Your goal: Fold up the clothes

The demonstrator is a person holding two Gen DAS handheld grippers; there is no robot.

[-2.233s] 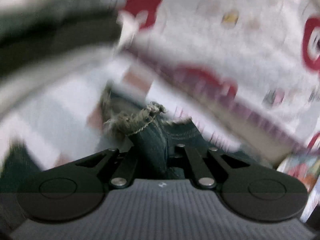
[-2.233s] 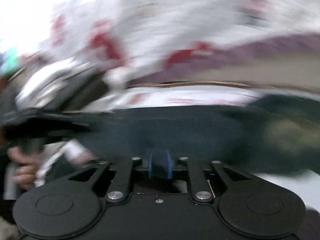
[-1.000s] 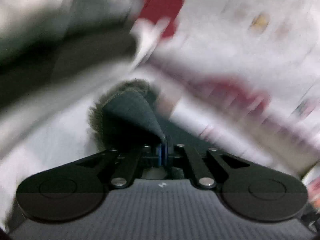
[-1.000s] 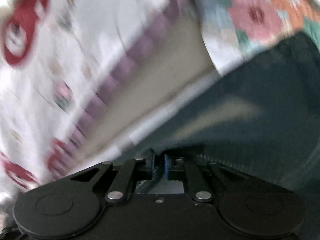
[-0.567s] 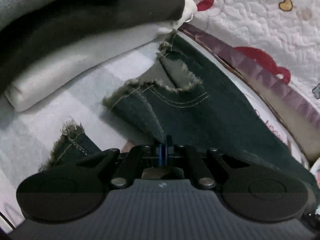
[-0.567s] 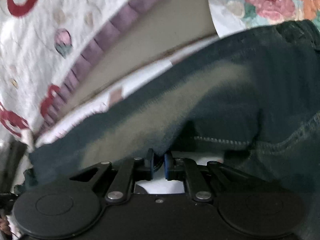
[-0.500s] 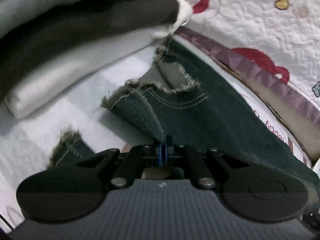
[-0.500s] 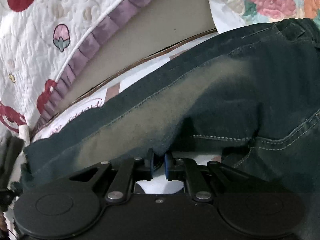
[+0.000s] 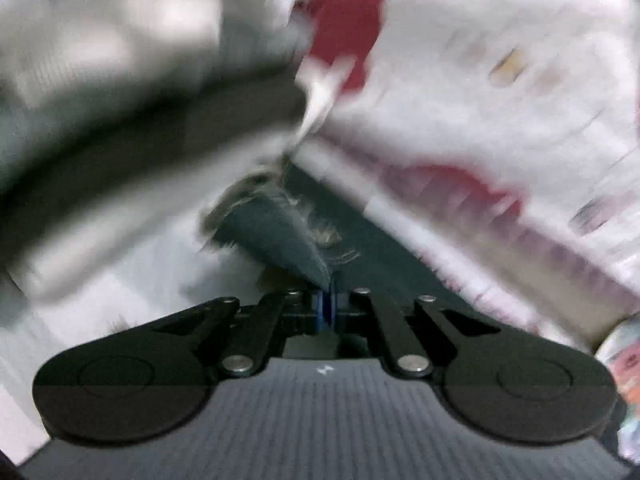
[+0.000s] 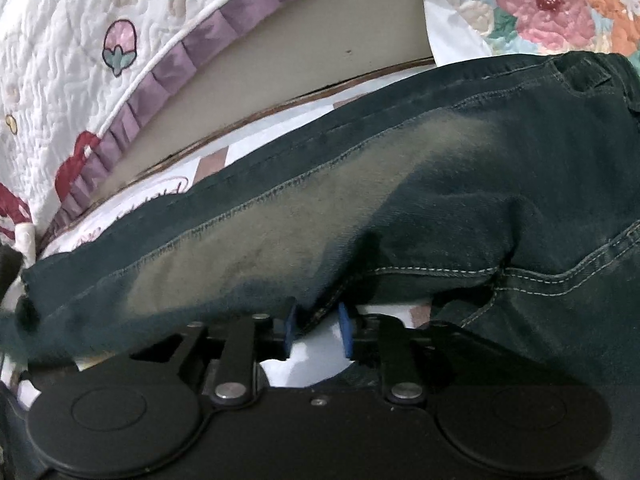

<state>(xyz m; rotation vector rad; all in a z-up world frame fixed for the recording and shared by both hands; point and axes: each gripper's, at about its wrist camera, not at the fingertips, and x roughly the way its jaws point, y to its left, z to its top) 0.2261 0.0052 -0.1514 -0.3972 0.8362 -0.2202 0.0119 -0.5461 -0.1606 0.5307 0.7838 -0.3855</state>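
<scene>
On the bed sheet [image 10: 248, 148], the dark jeans [image 10: 400, 184] are spread toward 3 o'clock. The frayed hem [image 9: 280, 236] is clamped by the left tongs [image 9: 329, 308]; the right tongs [image 10: 318, 326] stand apart around a seam. A leg fold seems underway; carrying the hem toward the waistband would be needed.

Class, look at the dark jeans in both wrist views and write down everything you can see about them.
The jeans are dark blue-green denim with a faded olive patch along the leg, pale contrast stitching and a belt loop at the waistband. They lie stretched across a white printed sheet, below a quilt with purple trim. The right tool, its blue pads apart, has a fold between them. The left tool is shut on the frayed hem; that view is blurred.
</scene>
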